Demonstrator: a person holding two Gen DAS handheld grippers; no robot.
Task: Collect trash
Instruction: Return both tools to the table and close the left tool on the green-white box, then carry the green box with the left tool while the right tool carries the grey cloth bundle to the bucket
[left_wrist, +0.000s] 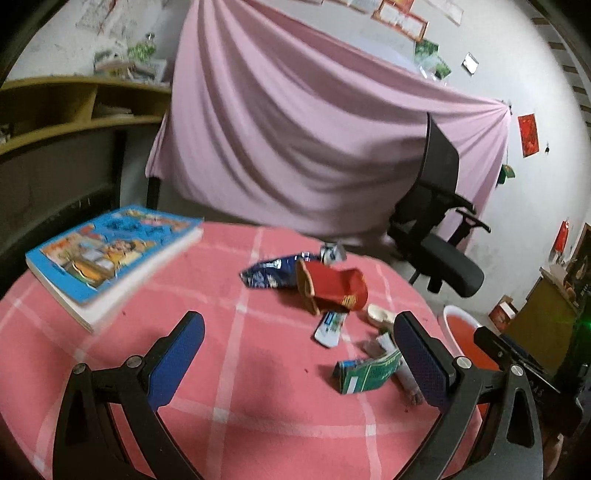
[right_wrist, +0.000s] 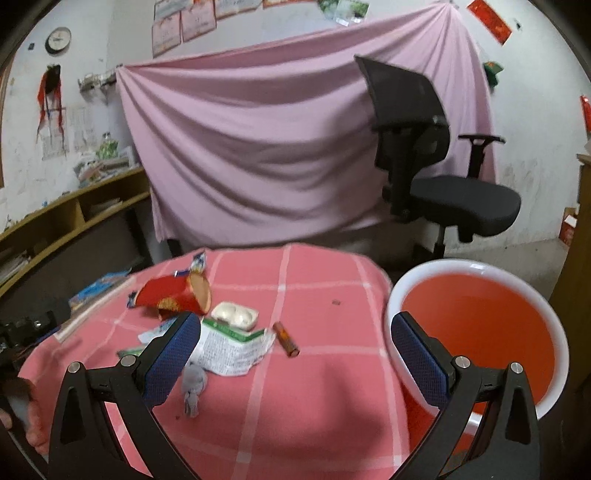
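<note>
Above the pink checked worktop (right_wrist: 295, 387), both tongs, left (left_wrist: 299, 360) and right (right_wrist: 295, 356), hang agape and empty. Beyond them lies crumpled trash: a red paper cup (left_wrist: 332, 290), green-white wrapper (right_wrist: 232, 349), blue packet (left_wrist: 267, 273). A pink sheet (right_wrist: 258, 147) drapes behind.

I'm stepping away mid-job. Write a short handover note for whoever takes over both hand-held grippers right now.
Left hand-held gripper: open, empty, over the table.
Right hand-held gripper: open, empty, near the table edge beside the red basin.
Trash all on the pink checked tablecloth: red paper cup on its side, blue snack wrapper, green carton, crumpled leaflet, white clamshell case, small brown tube.
Done: nothing visible in the basin.
Left: everything. The book probably stays.
</note>
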